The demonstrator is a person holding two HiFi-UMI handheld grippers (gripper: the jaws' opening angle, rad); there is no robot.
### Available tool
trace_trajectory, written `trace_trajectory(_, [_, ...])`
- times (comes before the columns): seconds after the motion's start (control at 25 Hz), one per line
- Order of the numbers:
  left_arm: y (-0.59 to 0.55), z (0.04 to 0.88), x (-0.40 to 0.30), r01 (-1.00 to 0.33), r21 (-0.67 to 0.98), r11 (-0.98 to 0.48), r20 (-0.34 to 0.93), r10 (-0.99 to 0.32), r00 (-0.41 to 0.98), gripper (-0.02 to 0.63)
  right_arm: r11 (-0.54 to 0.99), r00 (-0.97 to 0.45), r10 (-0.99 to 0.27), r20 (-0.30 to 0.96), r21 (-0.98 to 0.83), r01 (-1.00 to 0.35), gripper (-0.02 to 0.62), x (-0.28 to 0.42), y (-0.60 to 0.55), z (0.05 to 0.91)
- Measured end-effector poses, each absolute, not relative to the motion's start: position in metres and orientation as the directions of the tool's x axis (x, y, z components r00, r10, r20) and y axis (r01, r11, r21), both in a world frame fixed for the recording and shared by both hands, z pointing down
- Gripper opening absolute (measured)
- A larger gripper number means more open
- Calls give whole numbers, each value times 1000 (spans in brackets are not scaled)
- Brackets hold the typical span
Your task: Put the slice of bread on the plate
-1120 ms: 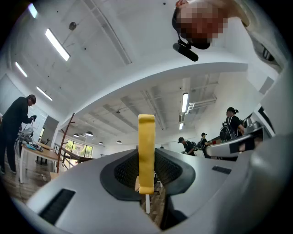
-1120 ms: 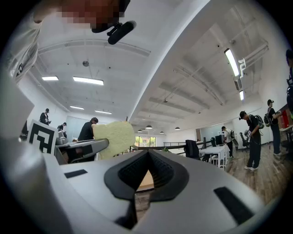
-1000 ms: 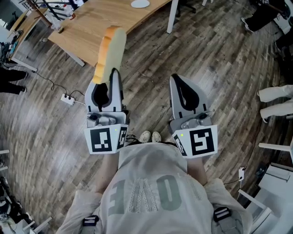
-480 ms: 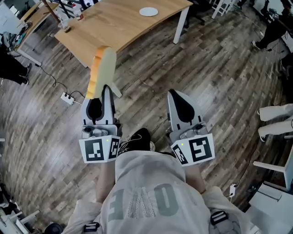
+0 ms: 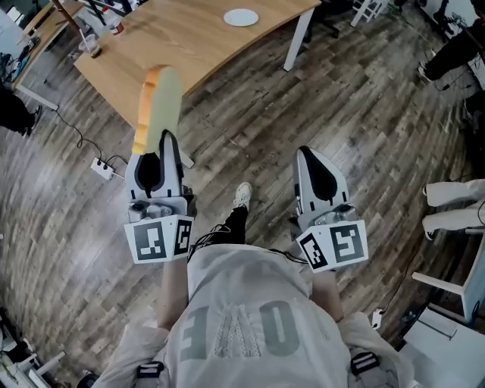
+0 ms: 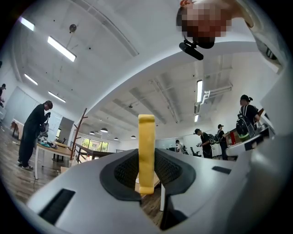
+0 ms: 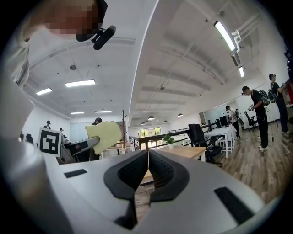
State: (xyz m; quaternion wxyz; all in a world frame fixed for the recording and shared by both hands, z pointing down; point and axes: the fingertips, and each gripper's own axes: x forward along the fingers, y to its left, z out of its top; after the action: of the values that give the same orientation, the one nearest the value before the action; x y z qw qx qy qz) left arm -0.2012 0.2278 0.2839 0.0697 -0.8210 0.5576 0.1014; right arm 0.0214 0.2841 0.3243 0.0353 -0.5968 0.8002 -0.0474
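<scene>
Yellow along its crust and pale on its face, the one slice of bread (image 5: 157,102) stands upright in my left gripper (image 5: 163,148), whose two jaws are clamped on its lower end. In the left gripper view the slice shows edge-on, with a dark pad pressed against each face and the top rising clear above the jaw tips. My right gripper (image 5: 312,163) holds nothing: in its own view the two jaws meet along a thin line, and the slice shows off to the left, sticking up out of the other gripper. Each gripper carries one marker cube, two in all, both close to my chest. I count one plate (image 5: 241,17), small, round and white, lying on the far part of the one wooden table (image 5: 182,45), well apart from the slice, which is not yet on it. Two small vessels (image 5: 92,47) stand near the table's left end, too small for me to tell what is in them. Both grippers are over the dark plank floor (image 5: 364,114) on the near side of the table, the left one nearer the table's edge. One white power strip (image 5: 101,168) lies on the floor just left of my left gripper, with a cable running off from it. One shoe (image 5: 242,195) of mine shows between the two grippers.
</scene>
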Motion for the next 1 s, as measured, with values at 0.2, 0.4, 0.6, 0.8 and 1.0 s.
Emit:
trace_trajectory(0.2, [150, 276, -185, -918, 19, -397, -264, -887, 378, 88, 212, -219, -974, 54, -106, -971, 18, 45, 210, 320])
trace_trajectory(0.4, [89, 259, -172, -911, -16, -412, -308, -865, 397, 88, 226, -230, -973, 32, -100, -969, 18, 47, 148, 306])
trace_trajectory(0.6, [55, 251, -169, -912, -31, -408, -308, -864, 397, 89, 232, -238, -968, 76, -85, -969, 17, 44, 113, 309])
trace_trajectory(0.8, [26, 251, -166, -921, -81, -380, -304, -871, 386, 89, 238, -246, -965, 94, -88, -967, 18, 52, 88, 313])
trace_trajectory(1.0, [-7, 258, -152, -920, -96, -379, -276, -878, 391, 89, 239, -248, -965, 85, -100, -966, 17, 66, 49, 317])
